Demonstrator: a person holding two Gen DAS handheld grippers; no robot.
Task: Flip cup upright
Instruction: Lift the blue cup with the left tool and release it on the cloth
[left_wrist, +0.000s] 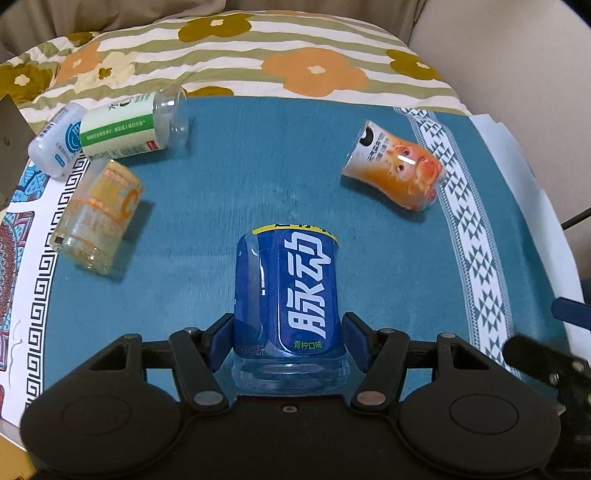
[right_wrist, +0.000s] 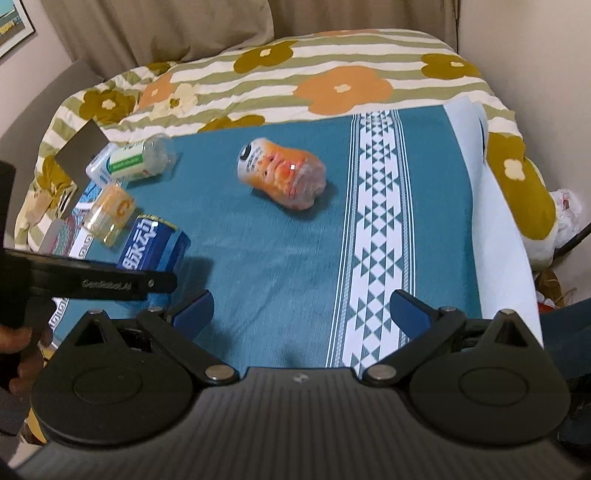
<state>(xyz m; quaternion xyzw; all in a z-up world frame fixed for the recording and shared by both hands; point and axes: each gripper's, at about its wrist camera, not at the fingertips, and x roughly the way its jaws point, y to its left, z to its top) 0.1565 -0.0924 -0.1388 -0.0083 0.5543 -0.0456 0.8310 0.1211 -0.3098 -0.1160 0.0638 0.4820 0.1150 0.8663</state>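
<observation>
A blue-labelled clear cup (left_wrist: 291, 295) lies on its side on the teal cloth (left_wrist: 258, 166), its base end between my left gripper's (left_wrist: 289, 341) blue pads. The left gripper is shut on it. The same cup shows in the right wrist view (right_wrist: 155, 245), partly hidden by the left gripper's black body. An orange cartoon-faced cup (left_wrist: 397, 164) lies on its side at the right; it also shows in the right wrist view (right_wrist: 282, 175). My right gripper (right_wrist: 301, 314) is open and empty above the cloth.
A green-labelled cup (left_wrist: 129, 123), a white-and-blue cup (left_wrist: 55, 142) and an orange-and-clear cup (left_wrist: 98, 218) lie on their sides at the left. A flowered quilt (left_wrist: 258, 55) lies beyond the cloth. A patterned white band (right_wrist: 373, 240) runs down the cloth's right side.
</observation>
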